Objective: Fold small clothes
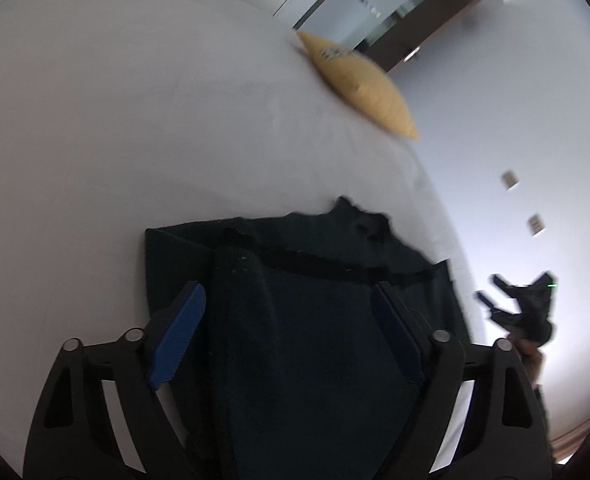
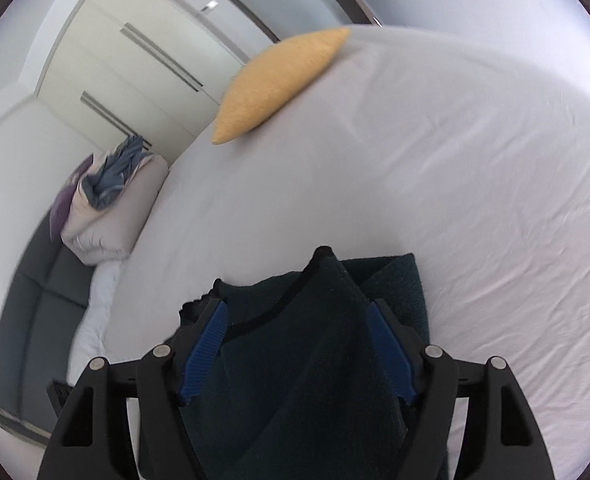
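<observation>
1. Left claw (image 1: 287,288): wide open, blue pads (image 1: 179,336) far from each other, gripping nothing.
2. Between its two fingers: the dark garment (image 1: 327,360), lying on the white bed sheet (image 1: 95,140) directly under and ahead of the claw. Not pinched by the pads.
3. Ahead of the fingertips: a black trim band across the garment, then a crumpled edge of the fabric farther forward and a bit to the right.
4. Outside the left finger: a straight folded edge of the garment, then only bare sheet.
5. Far ahead and to the right of the left claw: a yellow cushion (image 1: 359,84) at the border of the bed.
6. To the right of the left claw, beyond the edge of the bed: the right claw (image 2: 299,304), small and blurred in this view, fingers apart.
7. Right claw in its own view: also wide open, holding nothing firmly. Garment again between the fingers, rising as a folded ridge straight ahead of the claw; contact with the pads not possible to tell.
8. Past the right finger: a flat layer of the same garment on the sheet.
9. Far ahead and slightly left of the right claw: the yellow cushion once more.
10. To the left of the right claw: a pale pillow (image 2: 111,216) with blue fabric on top, and behind it a cream wardrobe (image 2: 107,60).
</observation>
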Tool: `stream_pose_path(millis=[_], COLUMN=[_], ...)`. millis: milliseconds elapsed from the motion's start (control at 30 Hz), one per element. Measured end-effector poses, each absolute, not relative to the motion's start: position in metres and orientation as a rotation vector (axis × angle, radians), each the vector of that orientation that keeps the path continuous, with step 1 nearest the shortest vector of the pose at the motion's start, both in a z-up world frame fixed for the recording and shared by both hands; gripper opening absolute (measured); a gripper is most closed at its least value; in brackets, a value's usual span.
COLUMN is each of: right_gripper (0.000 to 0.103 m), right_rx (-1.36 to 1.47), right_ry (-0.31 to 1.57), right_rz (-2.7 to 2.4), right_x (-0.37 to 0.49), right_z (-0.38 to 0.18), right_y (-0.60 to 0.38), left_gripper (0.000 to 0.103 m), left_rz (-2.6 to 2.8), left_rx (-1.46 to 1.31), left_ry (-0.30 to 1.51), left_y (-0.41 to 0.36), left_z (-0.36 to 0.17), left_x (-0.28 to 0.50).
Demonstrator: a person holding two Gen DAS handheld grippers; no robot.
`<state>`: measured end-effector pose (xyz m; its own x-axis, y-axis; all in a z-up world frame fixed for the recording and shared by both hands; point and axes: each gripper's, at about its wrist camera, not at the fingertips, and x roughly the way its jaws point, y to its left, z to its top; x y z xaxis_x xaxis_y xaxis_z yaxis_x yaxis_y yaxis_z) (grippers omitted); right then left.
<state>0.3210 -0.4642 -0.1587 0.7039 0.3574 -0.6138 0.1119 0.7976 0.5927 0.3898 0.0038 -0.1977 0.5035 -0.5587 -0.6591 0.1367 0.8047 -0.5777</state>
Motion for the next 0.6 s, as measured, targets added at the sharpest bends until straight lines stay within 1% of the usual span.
stream_pose_path(millis=[67,133,167,233,267,300,367,400,433,500,600], right_gripper=[0.075,0.072,0.072,0.069,0.068,0.067,0.066,0.066,0.066,0.064,0.062], right_rx=[0.583,0.531,0.511,0.486,0.479,0.469,0.439,0.433,0.431,0.428,0.419], right_ry=[0.784,0.787,0.789,0.795,0.797,0.800,0.810,0.814,0.817,0.819,0.819], right_rz=[0.149,0.144,0.141,0.153,0.157,0.159,0.155,0.155,0.155,0.157,0.153], right_x=[0.313,0.305,0.303,0.298,0.295,0.293,0.290,0.288,0.288,0.288,0.289], right_z=[-0.153,-0.152,-0.153,-0.157,-0.158,-0.158,-0.162,-0.164,-0.166,-0.168,-0.170], right_y=[-0.459,-0.452,-0.449,-0.446,-0.445,-0.443,-0.439,-0.441,-0.439,-0.437,-0.434], left_gripper=[0.078,0.064,0.060,0.045,0.040,0.032,0.027,0.018,0.008,0.005,0.005], left_rz=[-0.424,-0.404,-0.406,-0.402,-0.400,-0.402,-0.399,-0.398,-0.398,-0.395,-0.374], left_rx=[-0.449,-0.426,-0.426,-0.419,-0.419,-0.420,-0.419,-0.419,-0.420,-0.434,-0.448], left_ry=[0.985,1.003,1.013,1.026,1.033,1.039,1.044,1.040,1.033,1.002,0.942], left_y=[-0.003,-0.006,-0.007,-0.009,-0.009,-0.011,-0.014,-0.014,-0.014,-0.008,0.002], left_z=[-0.205,-0.214,-0.218,-0.224,-0.226,-0.229,-0.232,-0.231,-0.229,-0.222,-0.207], left_x=[0.398,0.410,0.413,0.419,0.421,0.425,0.430,0.430,0.430,0.425,0.419])
